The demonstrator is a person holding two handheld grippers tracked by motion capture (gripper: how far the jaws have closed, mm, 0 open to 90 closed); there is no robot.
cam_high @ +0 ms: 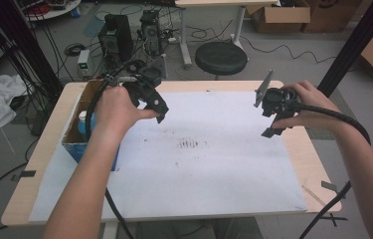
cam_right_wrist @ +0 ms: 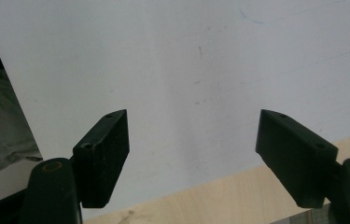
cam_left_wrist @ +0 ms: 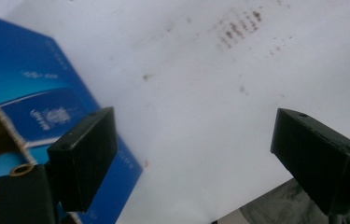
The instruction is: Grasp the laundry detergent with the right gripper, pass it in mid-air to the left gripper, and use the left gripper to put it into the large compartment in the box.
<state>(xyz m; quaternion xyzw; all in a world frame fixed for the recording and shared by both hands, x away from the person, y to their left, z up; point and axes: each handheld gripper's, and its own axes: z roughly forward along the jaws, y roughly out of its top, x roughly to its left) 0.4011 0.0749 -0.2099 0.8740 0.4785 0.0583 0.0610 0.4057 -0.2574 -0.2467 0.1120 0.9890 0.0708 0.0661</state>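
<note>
My left gripper (cam_high: 160,110) hovers over the white sheet (cam_high: 209,164) just right of the blue cardboard box (cam_high: 77,144). Seen from the left gripper view, that gripper (cam_left_wrist: 193,149) is open, nothing between its jaws, the blue box (cam_left_wrist: 28,93) at the left below. My right gripper (cam_high: 273,124) is held above the sheet's right side near the far edge. Along its own jaws in the right gripper view, the gripper (cam_right_wrist: 193,149) stands open and empty over bare sheet (cam_right_wrist: 172,70).
Inside the box stands a white-capped bottle (cam_high: 81,119). Dark smudges (cam_high: 190,144) mark the sheet's middle. The wooden table edge (cam_right_wrist: 210,196) borders the sheet. Beyond the table are a black stool (cam_high: 221,57), computer cases (cam_high: 116,35) and cardboard boxes (cam_high: 281,15).
</note>
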